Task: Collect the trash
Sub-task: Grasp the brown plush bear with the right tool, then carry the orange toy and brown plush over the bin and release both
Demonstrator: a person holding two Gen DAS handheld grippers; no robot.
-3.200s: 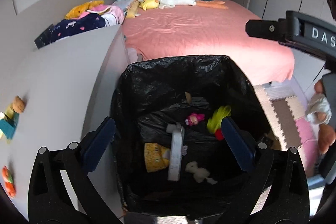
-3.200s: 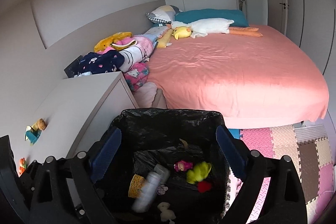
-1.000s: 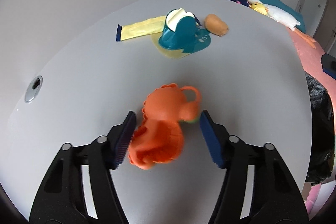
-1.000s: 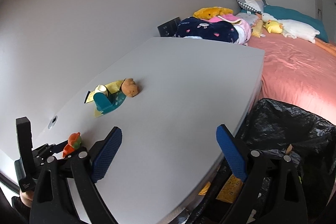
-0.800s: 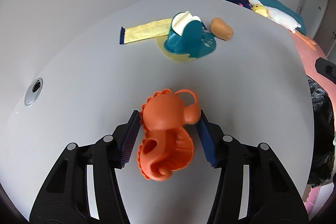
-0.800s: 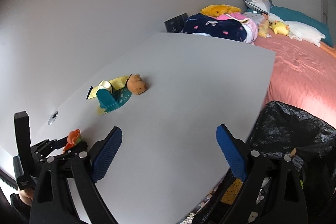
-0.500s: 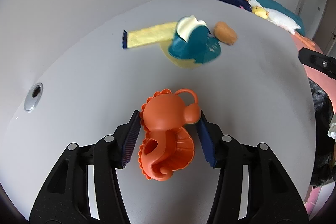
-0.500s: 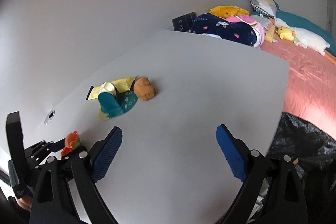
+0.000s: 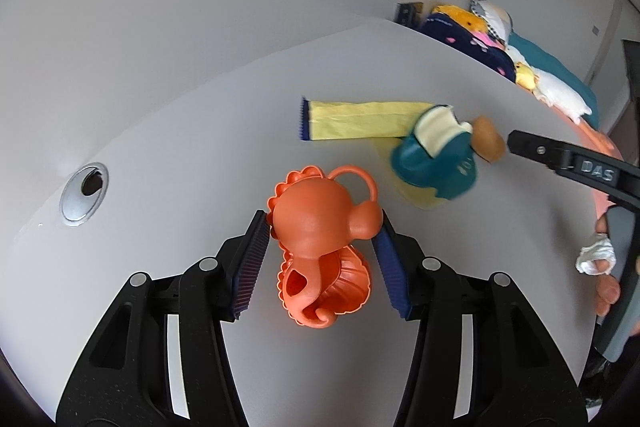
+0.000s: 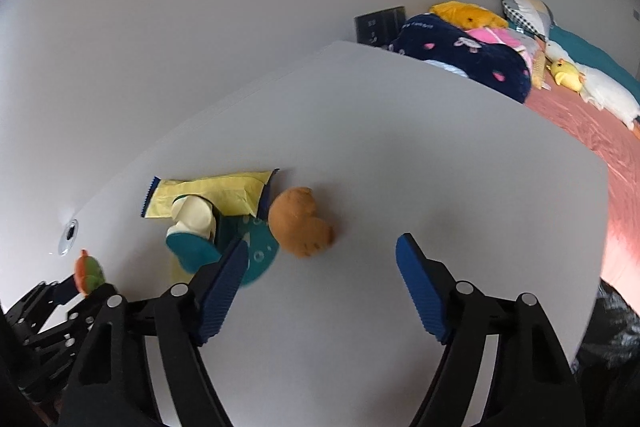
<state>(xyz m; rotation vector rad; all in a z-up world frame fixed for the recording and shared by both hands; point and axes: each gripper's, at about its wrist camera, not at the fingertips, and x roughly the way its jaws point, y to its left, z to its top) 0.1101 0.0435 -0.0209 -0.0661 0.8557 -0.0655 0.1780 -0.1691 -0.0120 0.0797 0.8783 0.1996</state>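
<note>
"DAS" on black right tool (image 9: 596, 171); rest cut off.

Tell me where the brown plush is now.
On the white desk, ahead of the open right gripper, touching the teal toy on its left.

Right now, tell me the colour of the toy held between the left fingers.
Orange toy, clearest in the left wrist view.

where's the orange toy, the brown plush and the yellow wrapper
orange toy (image 9: 316, 215), left wrist view, its round head
brown plush (image 10: 300, 223), right wrist view, its body
yellow wrapper (image 9: 352, 121), left wrist view, its flat middle
</note>
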